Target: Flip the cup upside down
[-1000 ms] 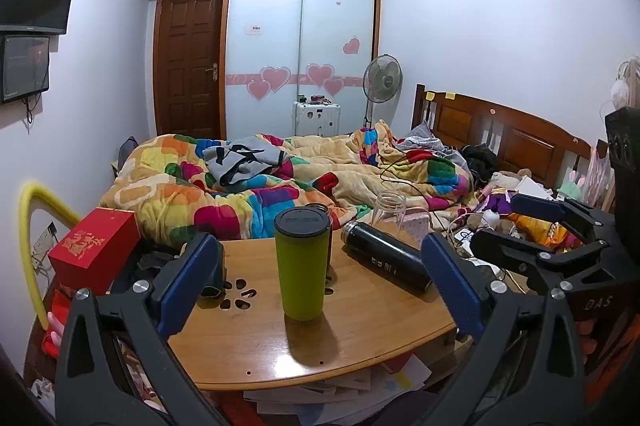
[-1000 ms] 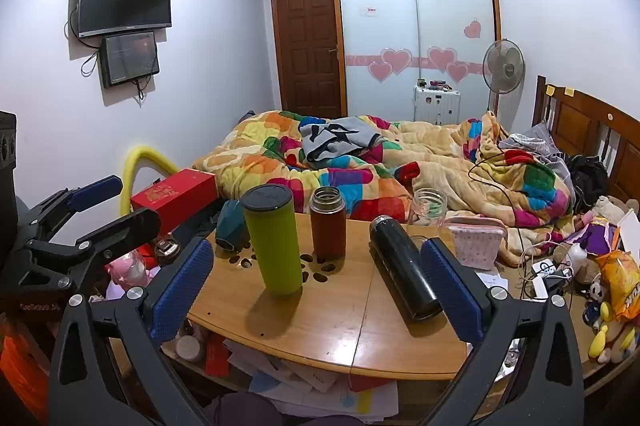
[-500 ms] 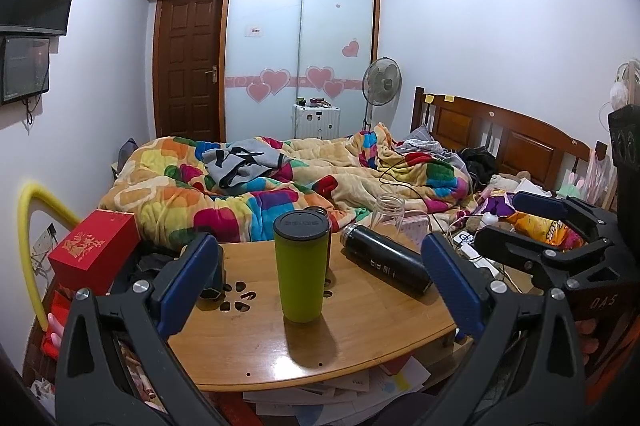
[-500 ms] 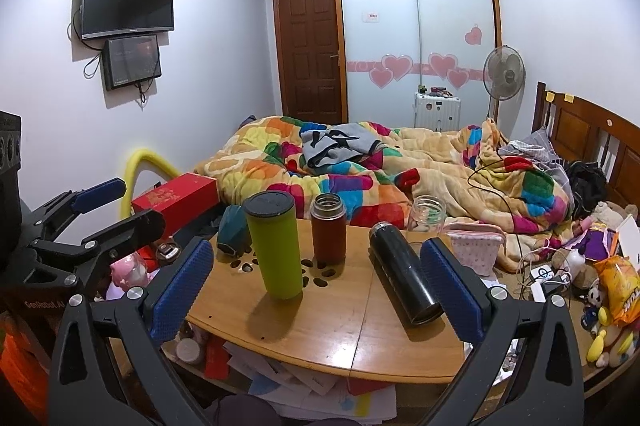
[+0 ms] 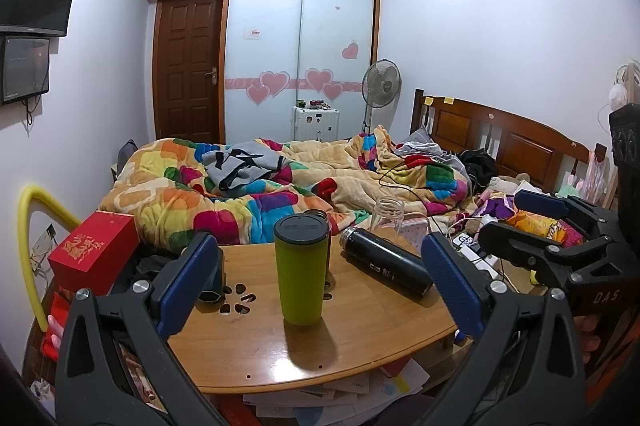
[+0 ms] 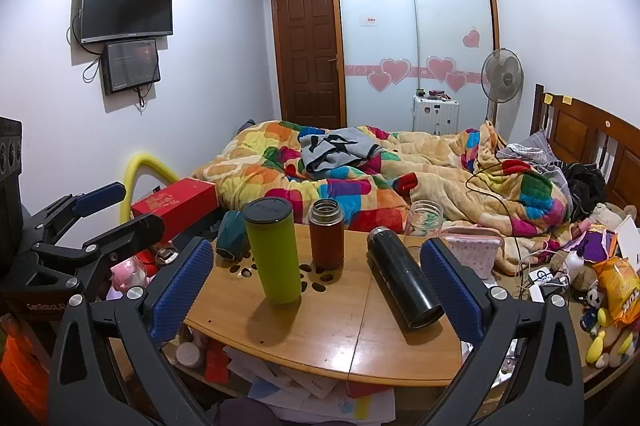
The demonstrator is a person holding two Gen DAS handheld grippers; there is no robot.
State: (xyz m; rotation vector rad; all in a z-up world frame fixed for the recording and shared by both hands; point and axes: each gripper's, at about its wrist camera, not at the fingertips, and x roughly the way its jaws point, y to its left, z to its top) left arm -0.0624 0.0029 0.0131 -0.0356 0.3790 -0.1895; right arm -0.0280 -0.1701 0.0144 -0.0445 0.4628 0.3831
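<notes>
A tall lime-green cup (image 5: pixel 303 273) with a black lid stands upright on the wooden table (image 5: pixel 360 346); it also shows in the right wrist view (image 6: pixel 273 252). My left gripper (image 5: pixel 316 286) is open and empty, its blue pads apart on either side of the cup but short of it. My right gripper (image 6: pixel 316 286) is open and empty, held back from the table (image 6: pixel 332 338), with the cup ahead and left of centre. The right gripper also shows in the left wrist view (image 5: pixel 532 222), at the right. The left gripper shows in the right wrist view (image 6: pixel 108 214), at the left.
A black flask (image 6: pixel 404 278) lies on its side on the table's right. A brown bottle (image 6: pixel 327 233) stands behind the green cup. A clear glass jar (image 6: pixel 425 222), a pink pouch (image 6: pixel 472 246) and a teal object (image 6: pixel 231 234) sit at the back. A red box (image 5: pixel 94 246) is at the left.
Both grippers have drifted back slightly and risen a little; the cups on the table have not moved. Both grippers stay open.
</notes>
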